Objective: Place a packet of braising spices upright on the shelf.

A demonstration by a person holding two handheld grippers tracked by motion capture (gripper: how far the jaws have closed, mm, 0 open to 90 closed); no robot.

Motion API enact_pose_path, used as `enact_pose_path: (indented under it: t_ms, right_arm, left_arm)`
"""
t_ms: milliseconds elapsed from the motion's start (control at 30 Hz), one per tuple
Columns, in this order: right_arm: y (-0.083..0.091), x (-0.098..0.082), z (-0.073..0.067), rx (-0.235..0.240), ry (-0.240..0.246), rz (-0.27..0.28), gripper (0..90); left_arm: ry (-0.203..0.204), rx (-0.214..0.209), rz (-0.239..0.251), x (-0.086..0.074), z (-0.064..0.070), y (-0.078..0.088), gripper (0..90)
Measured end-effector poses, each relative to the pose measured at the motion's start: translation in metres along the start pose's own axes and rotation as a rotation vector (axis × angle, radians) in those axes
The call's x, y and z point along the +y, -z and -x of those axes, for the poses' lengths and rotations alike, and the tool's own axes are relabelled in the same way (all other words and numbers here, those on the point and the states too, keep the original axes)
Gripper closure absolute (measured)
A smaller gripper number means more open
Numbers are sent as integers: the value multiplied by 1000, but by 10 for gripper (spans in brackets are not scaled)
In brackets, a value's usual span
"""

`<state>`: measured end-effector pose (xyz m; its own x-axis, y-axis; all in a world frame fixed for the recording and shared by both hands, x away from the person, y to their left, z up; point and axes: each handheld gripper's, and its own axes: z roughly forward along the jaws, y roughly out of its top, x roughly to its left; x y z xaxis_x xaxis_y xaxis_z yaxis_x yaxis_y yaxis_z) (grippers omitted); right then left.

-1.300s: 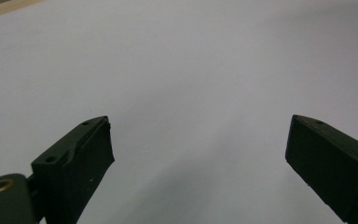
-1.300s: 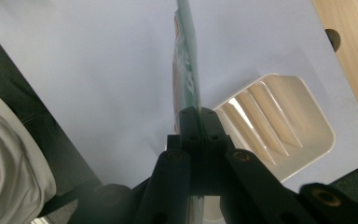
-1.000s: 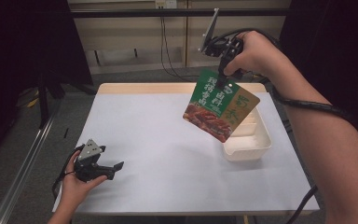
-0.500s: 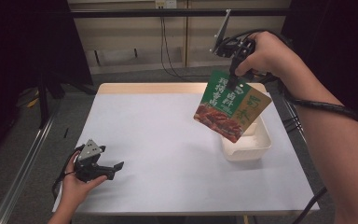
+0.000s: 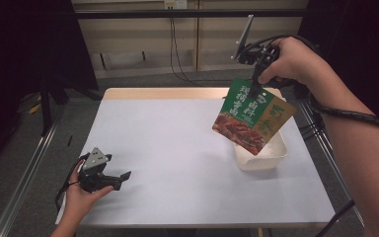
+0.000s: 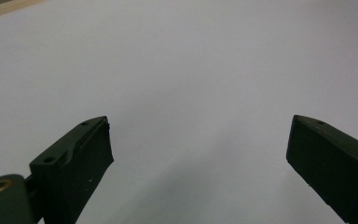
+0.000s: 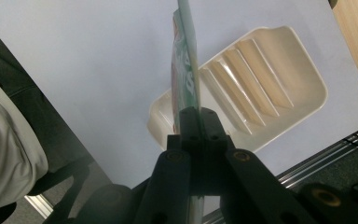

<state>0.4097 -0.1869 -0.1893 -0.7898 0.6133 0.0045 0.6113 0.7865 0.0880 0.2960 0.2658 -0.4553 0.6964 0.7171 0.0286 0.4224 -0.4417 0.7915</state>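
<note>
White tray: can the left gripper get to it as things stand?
Probably yes. The left gripper sits open, with bare table between it and the white tray, though the right gripper's hanging pouch crowds above.

The pouch is green with a tan corner and a red-brown food picture; the tray is cream, ribbed; the surface is white.

At the lower left of the high view, the left hand rests holding the left gripper, its jaws spread wide. At the upper right, the raised right arm holds the right gripper pointing down, jaws clamped together.
</note>
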Motion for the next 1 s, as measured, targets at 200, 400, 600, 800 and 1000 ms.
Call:
enact_pose_path:
  t_ms: [200,400,600,800,1000]
  right_arm:
    - [-2,-6,3,3,-15,-5,900]
    - [-3,-12,6,1,-17,-17,900]
    - [-5,-18,9,4,-27,-25,900]
    - [-5,-22,11,1,-34,-29,900]
    - [-8,-28,14,4,-47,-36,900]
  left_arm:
    - [-3,5,5,0,0,0,67]
    - [-6,6,8,0,-1,0,67]
    - [-5,7,10,1,0,0,67]
    - [-1,8,9,1,1,-1,67]
    - [8,8,12,0,2,-2,67]
